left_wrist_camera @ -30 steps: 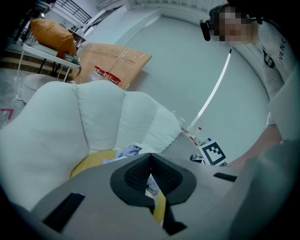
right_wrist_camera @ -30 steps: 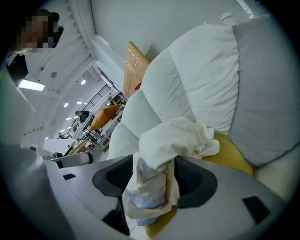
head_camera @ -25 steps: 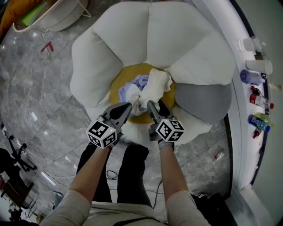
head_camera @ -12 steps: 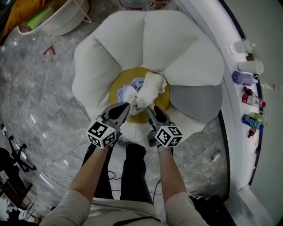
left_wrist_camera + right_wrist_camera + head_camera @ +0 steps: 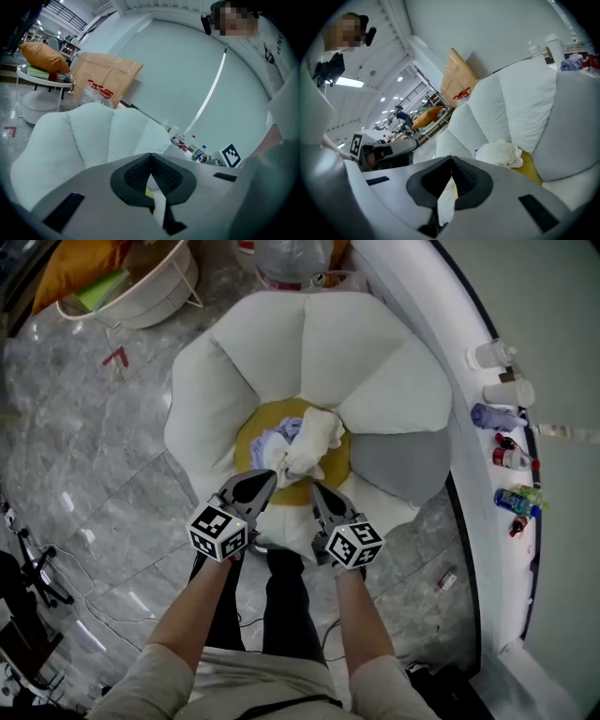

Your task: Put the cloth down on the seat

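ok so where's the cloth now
In the head view the cloth lies bunched on the yellow seat in the middle of the chair, just left of the grey cushion.

I've got both arms out fwd, side by side: L bare forearm, R bare forearm. L grey two-jaw gripper points fwd & slightly down, jaws together, nothing btwn. R grey two-jaw gripper sits at a similar tilt; its jaws have just been closing, tips now meet, empty.
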Motion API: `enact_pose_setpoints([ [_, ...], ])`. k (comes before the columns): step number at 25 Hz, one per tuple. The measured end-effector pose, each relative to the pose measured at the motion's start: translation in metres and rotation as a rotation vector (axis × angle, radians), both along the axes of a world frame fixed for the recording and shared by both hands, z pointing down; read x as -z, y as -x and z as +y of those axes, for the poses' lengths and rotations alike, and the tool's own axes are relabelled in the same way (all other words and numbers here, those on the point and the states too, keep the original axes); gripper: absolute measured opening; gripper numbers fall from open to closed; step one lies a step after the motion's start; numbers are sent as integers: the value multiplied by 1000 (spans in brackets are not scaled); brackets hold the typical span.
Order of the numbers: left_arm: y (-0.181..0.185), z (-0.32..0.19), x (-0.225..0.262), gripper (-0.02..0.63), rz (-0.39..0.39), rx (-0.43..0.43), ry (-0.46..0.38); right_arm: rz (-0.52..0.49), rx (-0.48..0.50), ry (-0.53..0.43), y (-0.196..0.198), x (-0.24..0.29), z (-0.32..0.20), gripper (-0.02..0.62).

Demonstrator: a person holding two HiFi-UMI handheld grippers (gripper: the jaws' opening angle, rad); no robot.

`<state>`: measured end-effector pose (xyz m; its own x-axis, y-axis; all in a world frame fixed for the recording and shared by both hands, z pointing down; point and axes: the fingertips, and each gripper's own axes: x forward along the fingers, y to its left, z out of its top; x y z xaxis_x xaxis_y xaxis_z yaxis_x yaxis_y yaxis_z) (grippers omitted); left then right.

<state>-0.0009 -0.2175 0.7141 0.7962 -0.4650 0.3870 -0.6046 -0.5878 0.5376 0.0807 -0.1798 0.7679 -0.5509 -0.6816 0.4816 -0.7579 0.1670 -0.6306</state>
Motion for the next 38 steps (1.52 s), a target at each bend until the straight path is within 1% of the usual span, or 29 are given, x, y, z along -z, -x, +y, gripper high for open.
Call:
enact_pose_setpoints([
  [3, -1, 3, 28, 14, 8, -5, -10, -8, 84, -32, 9, 35, 11, 17],
  [7, -3, -1, 64, 14, 21, -14, -28, -19, 114, -72, 9, 79, 13, 17],
  [10, -3, 3, 91, 14, 26, -27, -45, -7, 144, -112, 12, 113, 17, 17],
  [19, -10, 41, 160, 14, 53, -69, -90, -22, 192, -192, 21, 192, 41, 17],
  [22, -10, 56, 184, 14, 60, -80, -110, -7, 237, -223, 25, 219, 53, 17],
  [26, -5, 68, 214, 14, 75, -69, -137, 16, 295, -271, 28, 254, 67, 17],
  [32, 9, 85, 260, 14, 95, -28, -152, 25, 296, -302, 21, 300, 84, 17],
  [38, 24, 101, 307, 14, 99, -16, -213, 33, 286, -347, 14, 346, 102, 17],
])
